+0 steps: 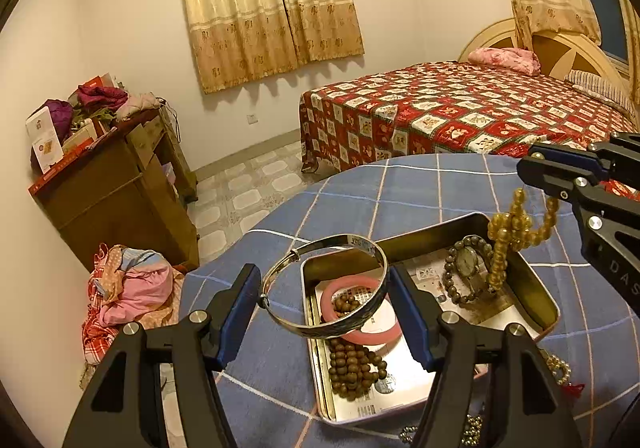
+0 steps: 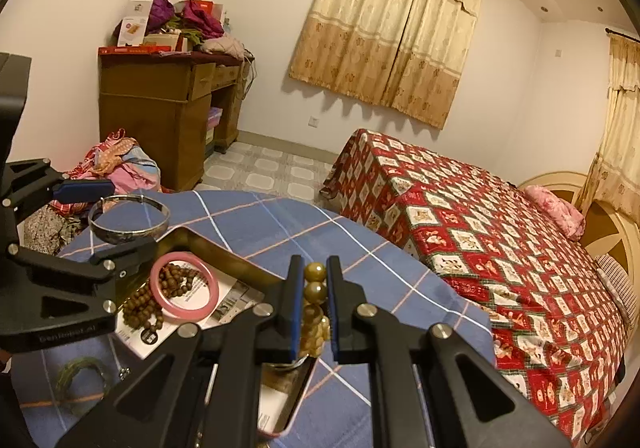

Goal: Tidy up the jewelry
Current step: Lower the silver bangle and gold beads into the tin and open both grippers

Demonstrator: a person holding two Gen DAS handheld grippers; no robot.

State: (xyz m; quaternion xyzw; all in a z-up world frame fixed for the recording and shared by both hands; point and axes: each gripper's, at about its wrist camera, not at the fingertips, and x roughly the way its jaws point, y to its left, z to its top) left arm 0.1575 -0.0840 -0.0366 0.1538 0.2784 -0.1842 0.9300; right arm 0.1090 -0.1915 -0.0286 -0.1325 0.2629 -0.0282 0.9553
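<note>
You're gripping the silver metal bangle across its width w/ the left gripper, holding it above the shallow rectangular metal tin. Your right gripper is pinching the amber-yellow bead strand, dangling over the tin's far end (beside the dark beaded watch). Below the bangle: pink ring bangle, brown wooden beads.

A silver bangle is held tilted above the near-left end of an open metal tin, where a pink bangle lies flat partly over a heap of small brown wooden beads. At the tin's far end lies a dark bead bracelet with a watch face. A yellow glassy bead strand hangs bunched over it (two beads pinched at the top).
</note>
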